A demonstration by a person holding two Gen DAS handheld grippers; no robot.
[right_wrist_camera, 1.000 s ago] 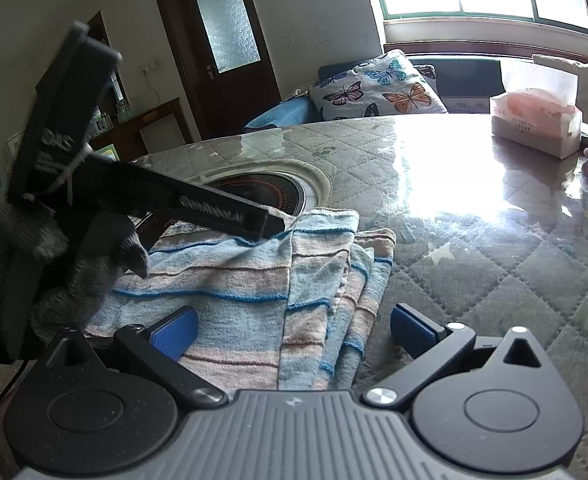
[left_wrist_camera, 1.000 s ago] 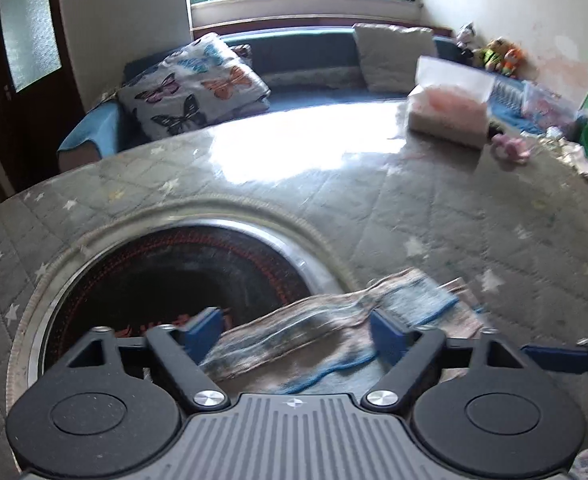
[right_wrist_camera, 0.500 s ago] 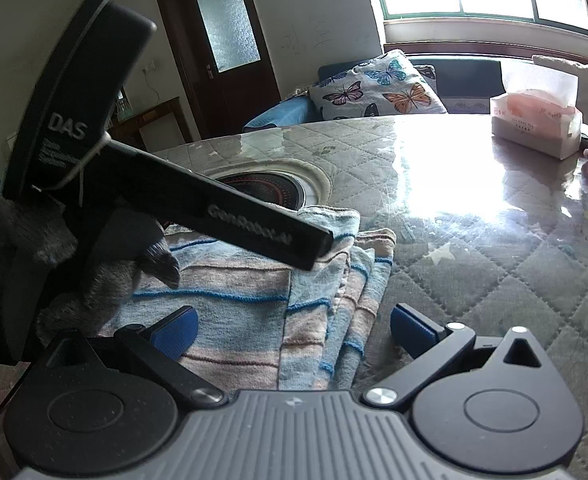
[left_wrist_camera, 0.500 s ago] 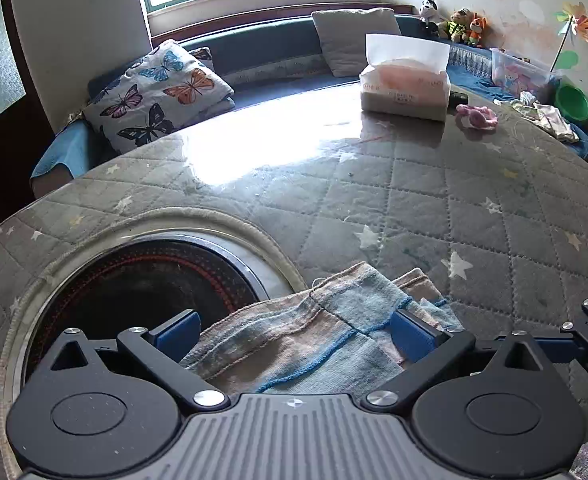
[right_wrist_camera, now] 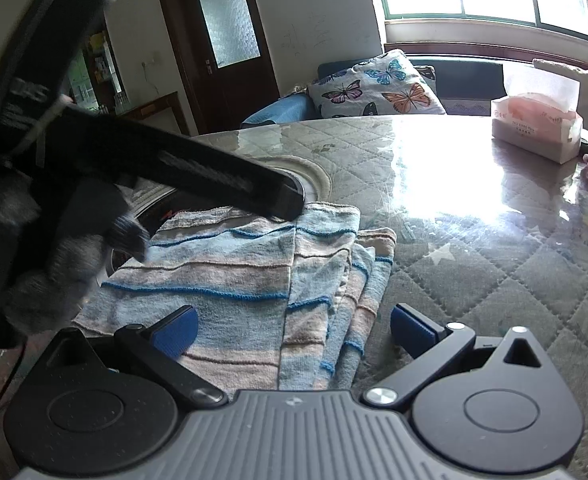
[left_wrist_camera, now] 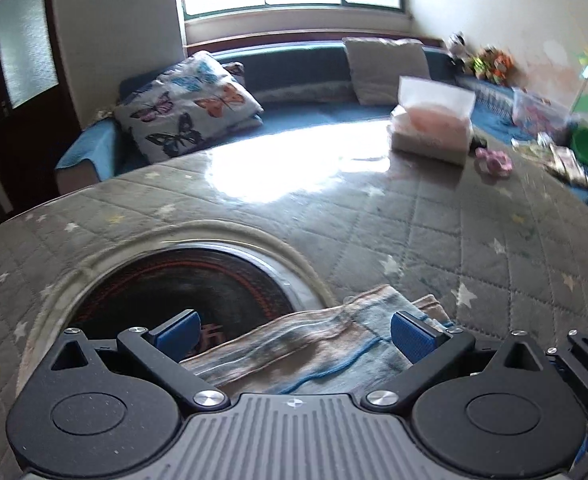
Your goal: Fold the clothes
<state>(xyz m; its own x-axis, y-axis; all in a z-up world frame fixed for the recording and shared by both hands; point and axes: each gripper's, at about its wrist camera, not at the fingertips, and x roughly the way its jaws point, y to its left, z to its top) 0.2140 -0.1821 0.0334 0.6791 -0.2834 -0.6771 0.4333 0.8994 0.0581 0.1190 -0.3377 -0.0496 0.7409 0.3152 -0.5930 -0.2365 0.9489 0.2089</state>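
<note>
So right up close, the left hand-held gripper (left_wrist_camera: 292,330) has its blue pads spread as wide as they go, having just finished opening up, and nothing is pinched: the striped cloth (right_wrist_camera: 254,288) just lies loose under and between them. The right hand-held gripper (right_wrist_camera: 292,330) is likewise released, its jaws wide apart and hanging over the near end of that same cloth, not pressing on it. The cloth is a blue and tan striped thing, folded into a stack with several layered edges showing along its right side, lying flat on the table (right_wrist_camera: 493,264). In the right wrist view you can see a grey gloved hand (right_wrist_camera: 54,264) gripping the left tool at the far left, its black body slanting over the cloth's far edge. Just past the cloth there's a dark round cutout (left_wrist_camera: 182,280) set in the quilted, star-patterned table cover. Further back, near the far side, sits a tissue box (right_wrist_camera: 537,128), with a small pink thing (left_wrist_camera: 493,162) beside it. Behind all that, a butterfly cushion (left_wrist_camera: 186,112) on a blue sofa under the window.
</note>
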